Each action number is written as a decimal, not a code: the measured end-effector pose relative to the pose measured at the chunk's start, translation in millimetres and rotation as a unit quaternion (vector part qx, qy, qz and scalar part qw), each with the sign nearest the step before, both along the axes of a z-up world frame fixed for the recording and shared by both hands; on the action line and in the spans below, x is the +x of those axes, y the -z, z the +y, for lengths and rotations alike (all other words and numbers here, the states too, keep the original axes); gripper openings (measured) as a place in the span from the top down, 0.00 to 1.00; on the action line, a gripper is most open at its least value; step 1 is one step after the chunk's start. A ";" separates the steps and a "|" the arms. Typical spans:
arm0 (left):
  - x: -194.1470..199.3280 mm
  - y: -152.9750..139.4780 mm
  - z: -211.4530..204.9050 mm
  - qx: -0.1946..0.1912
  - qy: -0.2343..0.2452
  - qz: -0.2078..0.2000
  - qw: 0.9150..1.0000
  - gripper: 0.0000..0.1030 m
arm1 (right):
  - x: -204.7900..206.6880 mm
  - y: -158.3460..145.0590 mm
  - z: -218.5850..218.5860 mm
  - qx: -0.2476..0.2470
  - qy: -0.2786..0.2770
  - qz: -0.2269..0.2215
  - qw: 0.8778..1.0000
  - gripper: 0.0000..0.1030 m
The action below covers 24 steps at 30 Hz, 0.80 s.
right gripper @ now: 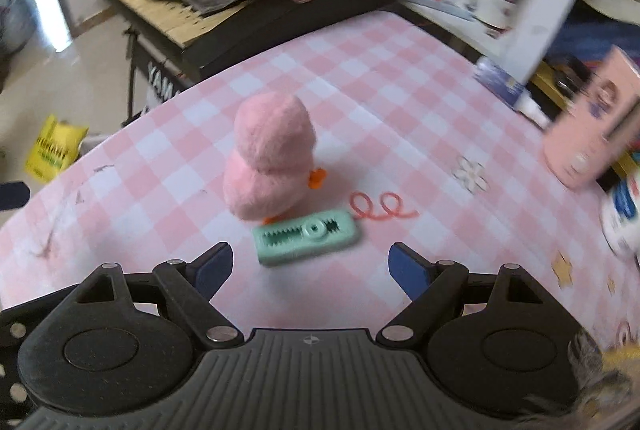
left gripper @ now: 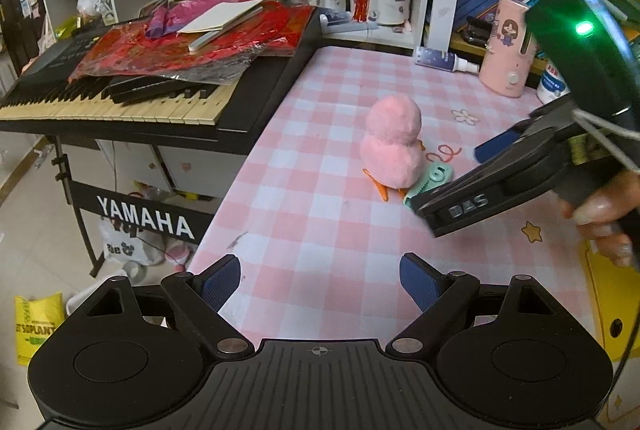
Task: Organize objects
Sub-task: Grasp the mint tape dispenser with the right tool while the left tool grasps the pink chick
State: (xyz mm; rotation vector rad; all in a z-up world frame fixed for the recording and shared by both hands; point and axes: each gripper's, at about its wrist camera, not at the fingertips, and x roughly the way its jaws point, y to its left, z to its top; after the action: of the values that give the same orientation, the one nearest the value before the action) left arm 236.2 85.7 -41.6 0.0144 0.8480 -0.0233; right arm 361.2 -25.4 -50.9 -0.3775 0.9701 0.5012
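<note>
We held both claws wide, right gripper (right gripper: 310, 268) just short of the green clip (right gripper: 307, 237) beside the plush (right gripper: 270, 158); stiff, light, we'd pinch its long sides.

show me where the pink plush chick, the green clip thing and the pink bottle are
pink plush chick (right gripper: 268, 158), right wrist view, on its back.
green clip (right gripper: 307, 237), right wrist view, on its middle.
pink bottle (left gripper: 507, 50), left wrist view, on its front.

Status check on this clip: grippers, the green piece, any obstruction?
Left gripper open, empty. Right gripper open, lined up on green toothed clip. Pink plush chick stands just behind it, crowding.
</note>
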 end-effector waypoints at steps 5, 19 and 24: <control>4.0 0.9 -3.0 0.007 -0.004 0.006 1.000 0.14 | 12.6 16.7 9.5 -0.016 -0.023 -0.005 1.000 0.18; 24.2 9.8 -16.1 0.001 0.008 0.009 1.000 0.14 | 12.9 -4.1 -14.3 0.034 -0.019 -0.020 0.999 0.35; 48.3 14.9 -32.5 -0.002 0.026 0.000 1.000 0.14 | 5.8 -47.7 -49.6 0.049 0.088 -0.090 0.991 0.35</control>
State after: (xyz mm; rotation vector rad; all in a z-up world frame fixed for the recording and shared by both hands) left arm 284.5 53.2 -56.6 0.0326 0.8469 -0.0741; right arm 367.0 -75.1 -3.2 -0.2413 0.7918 0.3455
